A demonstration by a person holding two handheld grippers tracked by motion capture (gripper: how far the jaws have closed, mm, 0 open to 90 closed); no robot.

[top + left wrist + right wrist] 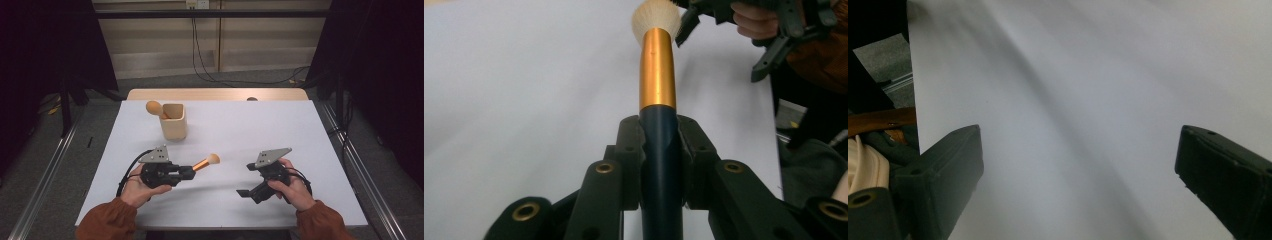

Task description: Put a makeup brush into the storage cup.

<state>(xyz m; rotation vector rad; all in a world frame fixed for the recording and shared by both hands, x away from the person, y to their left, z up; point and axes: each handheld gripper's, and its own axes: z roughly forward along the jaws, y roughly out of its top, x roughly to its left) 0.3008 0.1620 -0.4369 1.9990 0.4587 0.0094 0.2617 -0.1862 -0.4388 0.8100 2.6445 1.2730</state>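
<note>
holding the makeup brush (206,162) out level above the white table (280,130), the left gripper (191,171) had its black jaws clamped on the dark handle, with the orange-gold ferrule and the pale bristle tuft sticking out toward the middle of the table. in the left gripper view the brush (657,75) ran straight up out of the jaws, gripped low on the navy part, the tuft round and fluffy at the far end. the right gripper (246,192) sat low near the table's near edge in the person's right hand (294,187), jaws spread wide with nothing between them; the right gripper view showed bare white tabletop between the two black pads (950,165).

to my eye the job was to drop the brush into the wooden cup (174,121) further back on the left, where a wooden spoon (156,108) with a rounded bowl already leaned over the rim. doing it well would have meant tipping the brush upright, handle down, and lining it over the open part of the cup away from the spoon, then letting go only once the handle was inside the walls. the handle looked smooth and glossy, likely to slip if the hold eased early; the cup looked light, squarish with rounded corners, matte pale wood, and easy to knock over with a sideways bump. the empty right gripper could have steadied it.
</note>
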